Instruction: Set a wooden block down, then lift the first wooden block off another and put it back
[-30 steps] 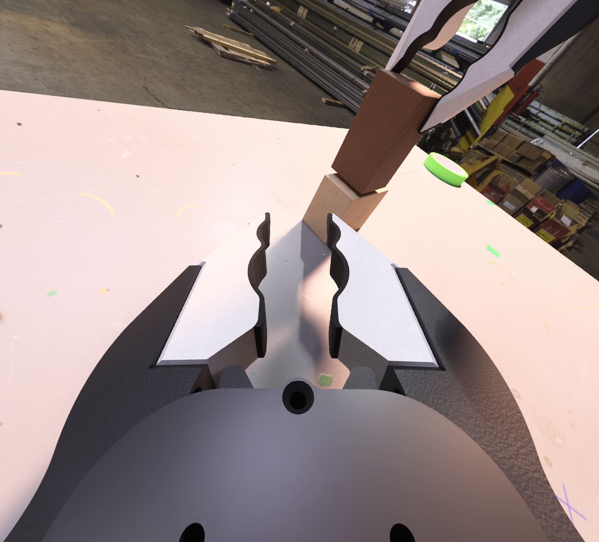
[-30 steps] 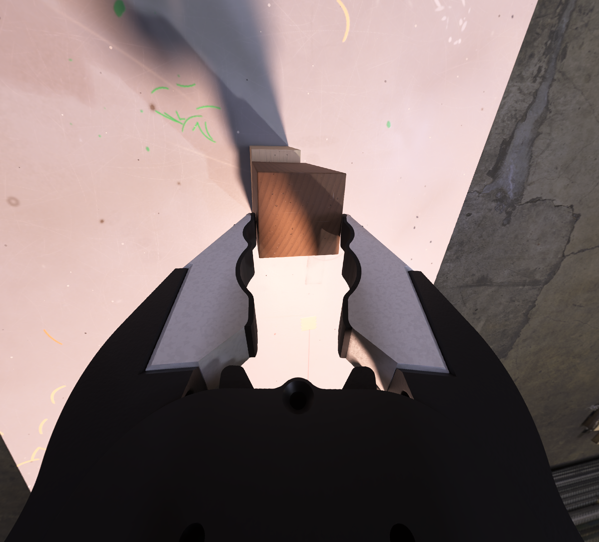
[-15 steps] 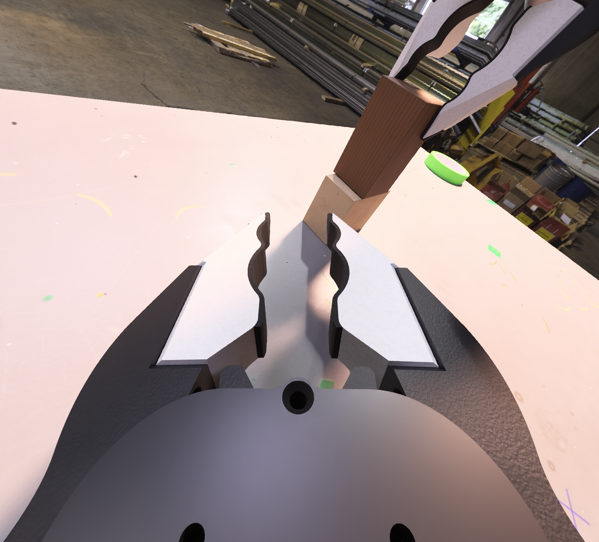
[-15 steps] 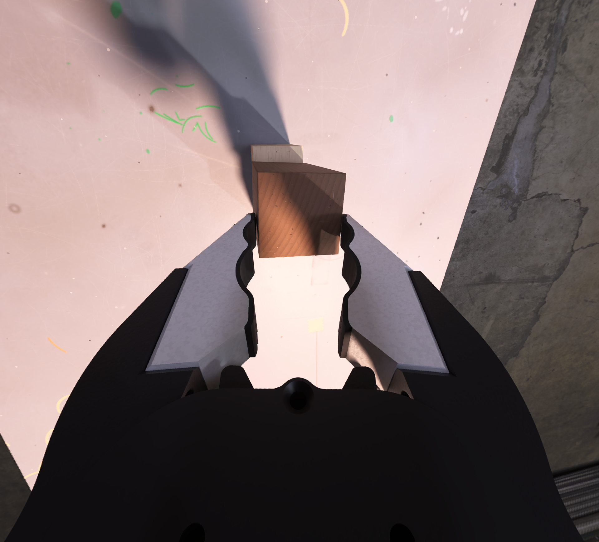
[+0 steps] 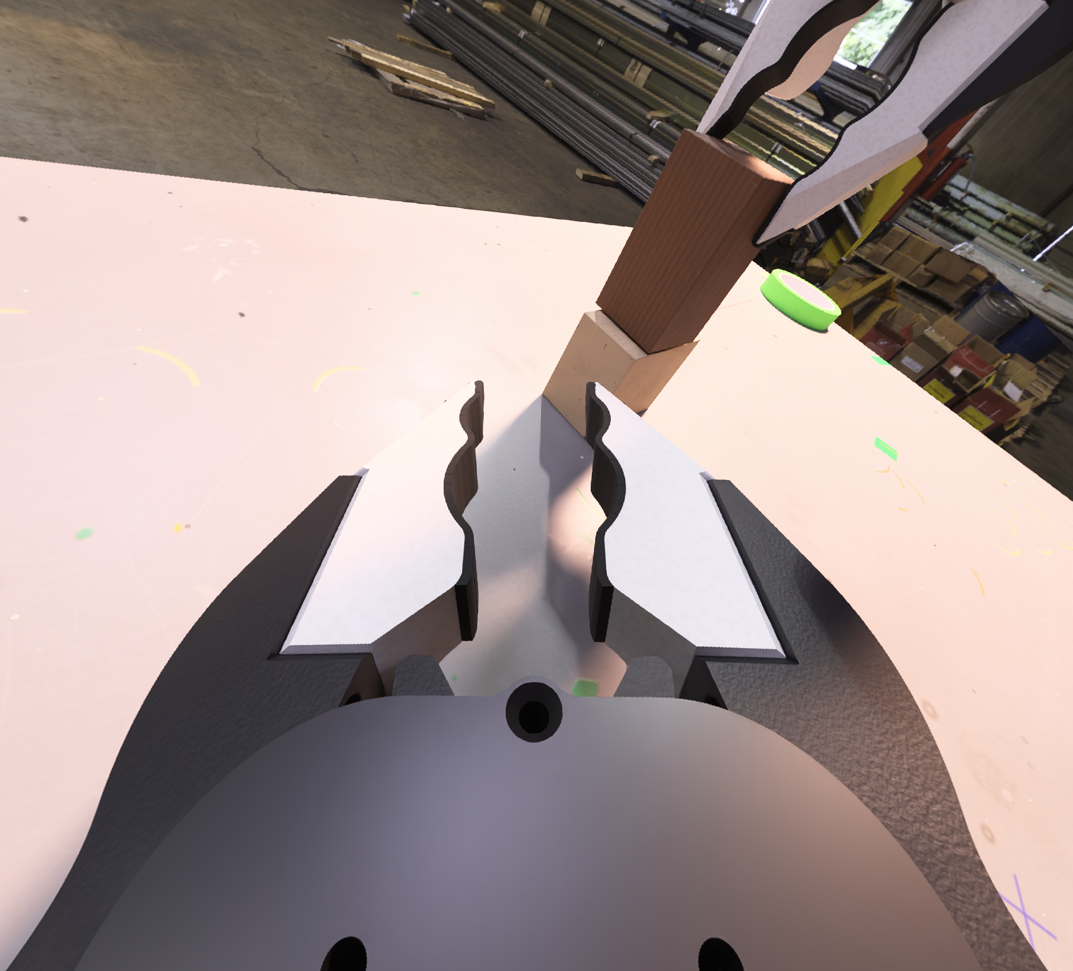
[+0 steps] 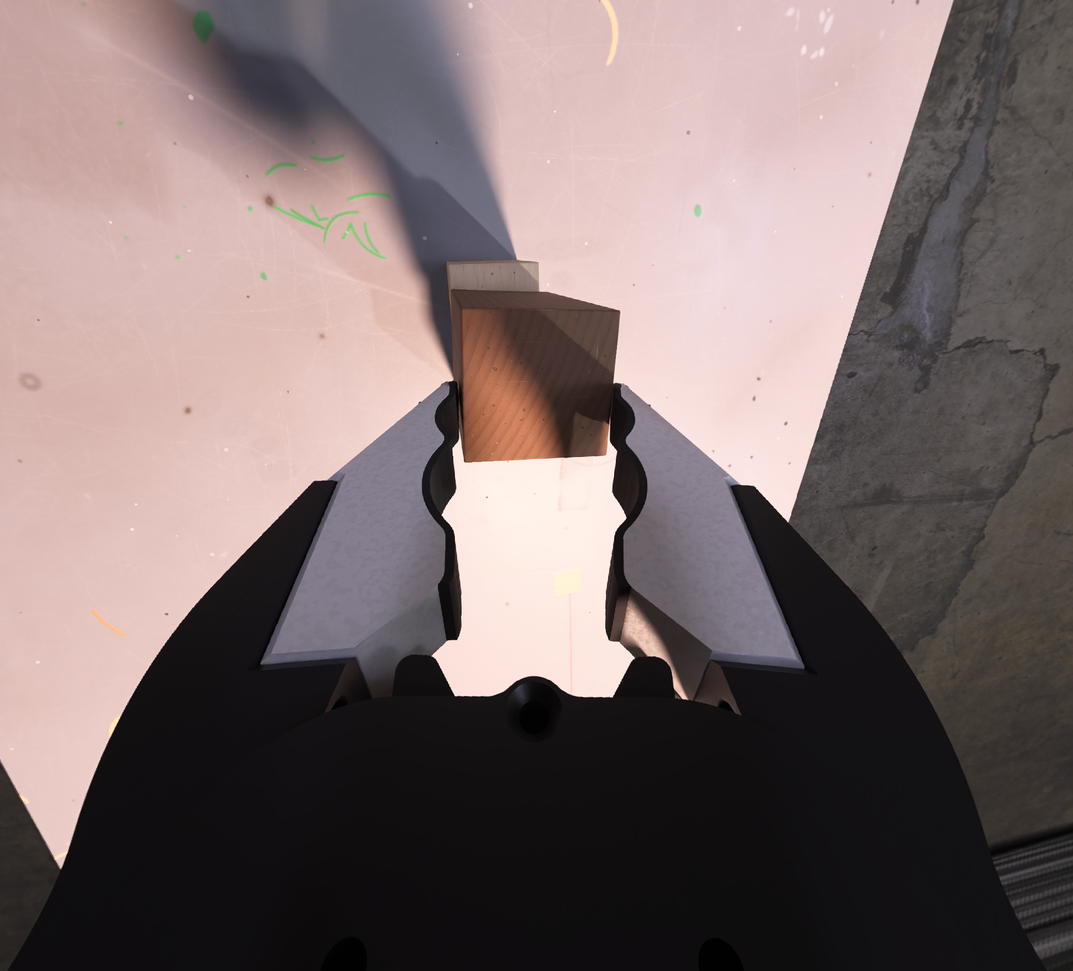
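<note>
Right wrist view: right tongs (image 6: pixel 534 415) clamped on dark block (image 6: pixel 534 380), left tongs (image 5: pixel 533 409) parted, empty.

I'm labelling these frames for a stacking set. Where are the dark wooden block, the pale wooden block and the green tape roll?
dark wooden block (image 5: pixel 691 241): left wrist view, on its broad grained side face.
pale wooden block (image 5: pixel 592 362): left wrist view, on its shaded front face.
green tape roll (image 5: pixel 800 300): left wrist view, on its top ring.

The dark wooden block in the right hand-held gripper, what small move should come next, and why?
Probably a short straight lift. The right hand-held gripper is shut on the dark wooden block, which sits on the pale wooden block. The left hand-held gripper is open and holds nothing.
</note>
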Available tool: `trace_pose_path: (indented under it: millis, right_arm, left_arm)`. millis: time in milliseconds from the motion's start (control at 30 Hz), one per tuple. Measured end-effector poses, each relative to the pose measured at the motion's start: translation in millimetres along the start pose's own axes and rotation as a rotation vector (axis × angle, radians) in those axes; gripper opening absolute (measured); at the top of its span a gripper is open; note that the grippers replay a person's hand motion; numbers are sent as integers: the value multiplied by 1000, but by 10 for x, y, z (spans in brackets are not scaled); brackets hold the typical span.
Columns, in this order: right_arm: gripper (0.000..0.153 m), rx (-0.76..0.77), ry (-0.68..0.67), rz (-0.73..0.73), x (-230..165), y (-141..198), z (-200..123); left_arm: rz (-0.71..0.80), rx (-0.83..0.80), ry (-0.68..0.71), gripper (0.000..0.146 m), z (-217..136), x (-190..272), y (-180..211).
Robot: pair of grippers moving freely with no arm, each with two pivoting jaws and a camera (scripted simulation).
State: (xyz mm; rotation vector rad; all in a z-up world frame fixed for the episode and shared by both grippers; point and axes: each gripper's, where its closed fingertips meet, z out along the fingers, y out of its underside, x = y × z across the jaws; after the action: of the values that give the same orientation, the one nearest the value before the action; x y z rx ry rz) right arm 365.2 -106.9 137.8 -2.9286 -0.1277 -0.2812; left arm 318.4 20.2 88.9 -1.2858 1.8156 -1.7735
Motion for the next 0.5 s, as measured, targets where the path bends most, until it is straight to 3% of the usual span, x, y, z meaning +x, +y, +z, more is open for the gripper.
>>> trace_pose_path:
  millis: [500]
  right_arm:
    - [52,-1,-1,-1,-24,2,13]
  left_arm:
    - [2,-4,-1,35,3,3,6]
